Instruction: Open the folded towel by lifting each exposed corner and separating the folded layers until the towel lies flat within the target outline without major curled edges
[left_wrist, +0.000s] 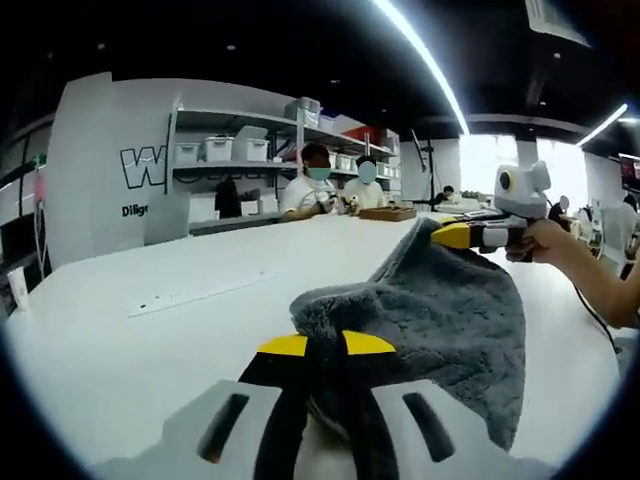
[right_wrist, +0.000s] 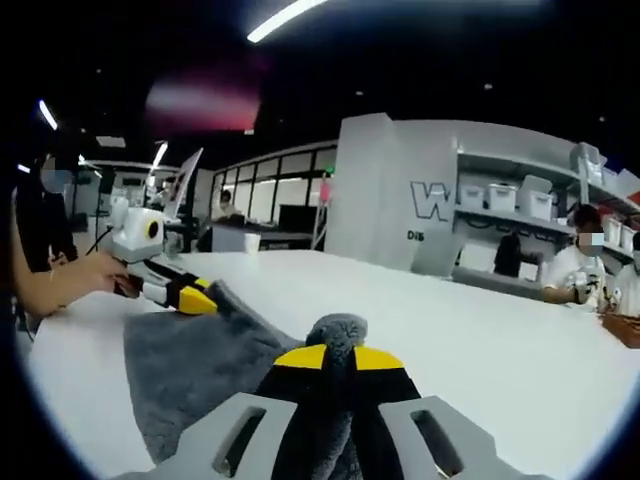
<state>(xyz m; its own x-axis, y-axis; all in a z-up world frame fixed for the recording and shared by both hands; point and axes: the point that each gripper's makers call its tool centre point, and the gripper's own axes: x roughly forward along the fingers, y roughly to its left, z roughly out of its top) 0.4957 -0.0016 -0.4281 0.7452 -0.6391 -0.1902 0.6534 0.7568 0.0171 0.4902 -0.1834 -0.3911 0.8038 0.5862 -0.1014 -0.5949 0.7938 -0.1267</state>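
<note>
Nearest the lens in the left gripper view, the left gripper (left_wrist: 325, 345) has its yellow-tipped fingers (left_wrist: 283, 346) closed together on a raised corner of the grey towel (left_wrist: 450, 320). That towel lies on the white worktop (left_wrist: 150, 330), part lifted, its long axis running from this held corner away toward the right gripper (left_wrist: 455, 235), which a hand (left_wrist: 545, 240) holds at the far corner with its fingers pinched on the cloth. In the right gripper view the right gripper (right_wrist: 338, 357) likewise has its fingers (right_wrist: 300, 357) closed on a bunched towel (right_wrist: 190, 370) corner, and the left gripper (right_wrist: 195, 300) grips the opposite corner, held by a hand (right_wrist: 85, 275). Shelves (left_wrist: 240, 150) behind the worktop carry white storage bins (left_wrist: 218, 148); their contents cannot be told. Two seated people (left_wrist: 312, 185) work at the far edge.
</note>
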